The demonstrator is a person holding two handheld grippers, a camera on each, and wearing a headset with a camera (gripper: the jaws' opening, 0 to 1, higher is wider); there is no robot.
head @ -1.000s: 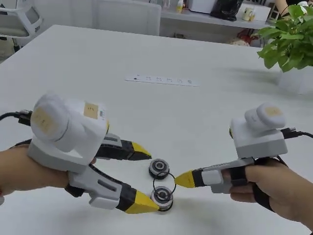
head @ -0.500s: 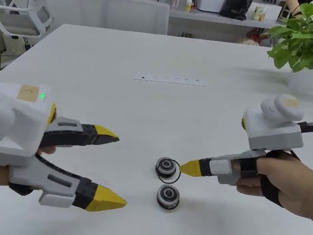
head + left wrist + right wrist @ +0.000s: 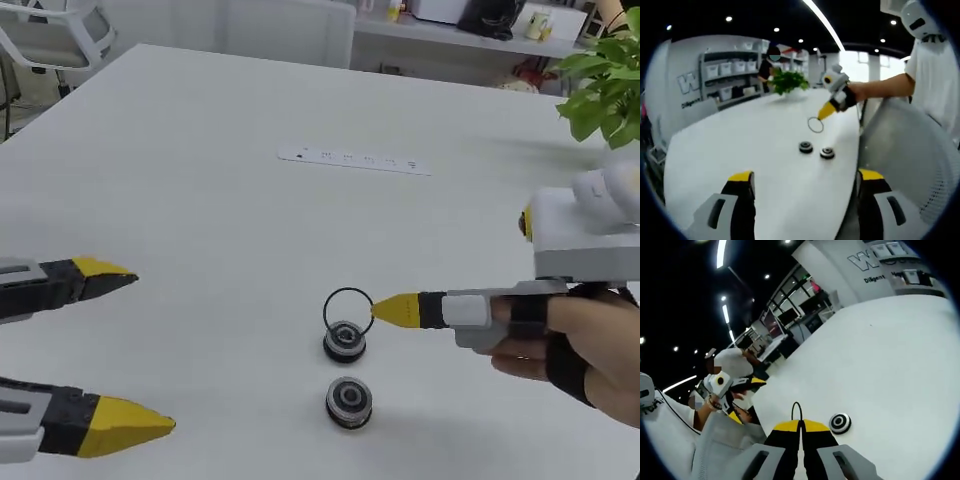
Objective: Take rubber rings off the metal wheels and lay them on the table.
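Note:
Two small metal wheels lie on the white table, one farther (image 3: 344,341) and one nearer (image 3: 349,400). They also show in the left gripper view, the first (image 3: 805,147) beside the second (image 3: 827,153). My right gripper (image 3: 376,311) is shut on a thin black rubber ring (image 3: 347,306), which hangs just above and behind the farther wheel. The right gripper view shows the ring (image 3: 796,412) edge-on at the closed tips (image 3: 800,426), with one wheel (image 3: 840,423) to the right. My left gripper (image 3: 155,350) stands open at the lower left, well apart from the wheels, with nothing between its fingers.
A white power strip (image 3: 355,160) lies across the middle of the table. A potted green plant (image 3: 610,85) stands at the far right edge. An office chair (image 3: 55,30) and shelves are beyond the table's far side.
My left gripper has pulled back to the left, away from the nearer wheel. My right gripper has carried the ring from between the wheels up and past the farther wheel.

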